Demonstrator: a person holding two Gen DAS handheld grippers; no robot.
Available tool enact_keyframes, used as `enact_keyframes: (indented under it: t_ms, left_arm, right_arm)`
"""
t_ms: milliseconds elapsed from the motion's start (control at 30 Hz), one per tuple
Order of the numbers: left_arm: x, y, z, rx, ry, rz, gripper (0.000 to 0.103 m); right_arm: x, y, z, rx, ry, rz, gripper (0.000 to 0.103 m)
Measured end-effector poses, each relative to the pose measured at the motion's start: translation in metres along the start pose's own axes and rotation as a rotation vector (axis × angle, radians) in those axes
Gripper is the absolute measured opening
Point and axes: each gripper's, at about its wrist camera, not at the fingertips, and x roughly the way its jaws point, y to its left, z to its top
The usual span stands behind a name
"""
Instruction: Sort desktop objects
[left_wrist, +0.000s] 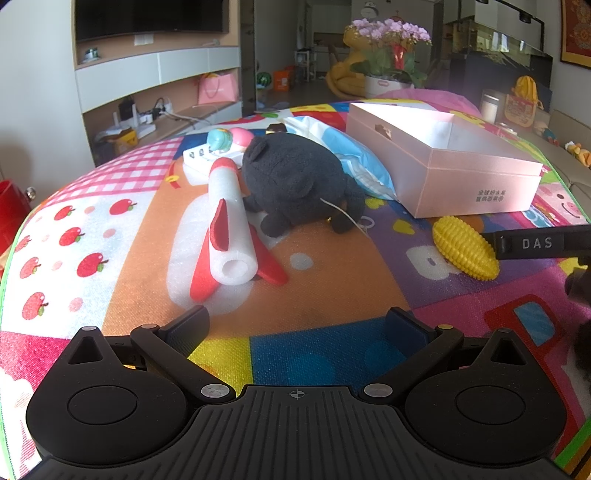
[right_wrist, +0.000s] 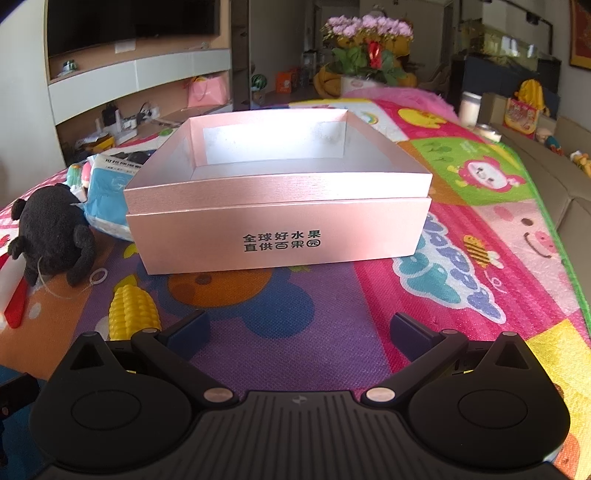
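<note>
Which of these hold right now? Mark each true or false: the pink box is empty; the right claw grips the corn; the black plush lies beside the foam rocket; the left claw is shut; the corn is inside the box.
1. The pink box is empty: true, as far as its interior shows.
2. The right claw grips the yellow corn toy: false; it is open, and the corn lies on the mat to its left.
3. The black plush lies beside the foam rocket: true.
4. The left claw is shut: false; it is open and holds nothing.
5. The corn is inside the box: false; it lies on the mat in front of it.
</note>
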Motion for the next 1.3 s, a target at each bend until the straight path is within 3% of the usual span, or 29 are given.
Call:
enact_keyframes:
  t_ms: [367,700,1167,1300]
  left_arm:
    - [0.001,0.001,-0.002,0.004,0.014,-0.006,0.103]
    - [-0.005,0.002,-0.004,0.019,0.035,-0.010,0.103]
    - [-0.020,0.006,-0.004,0.022,-0.048,-0.047,0.103]
    - [-0.023,0.013,0.000,-0.001,-0.033,-0.030,0.103]
  right_arm:
    - [-0.020,-0.011,-0.014,-0.045,0.071,0.036,0.103]
    - [-0.046,-0.018,-0.040,-0.066,0.035,0.061,0.103]
    - [-0.059,-0.018,-0.052,-0.068,0.006,0.069,0.103]
    - [-0.064,-0.016,-0.058,-0.075,-0.020,0.083,0.103]
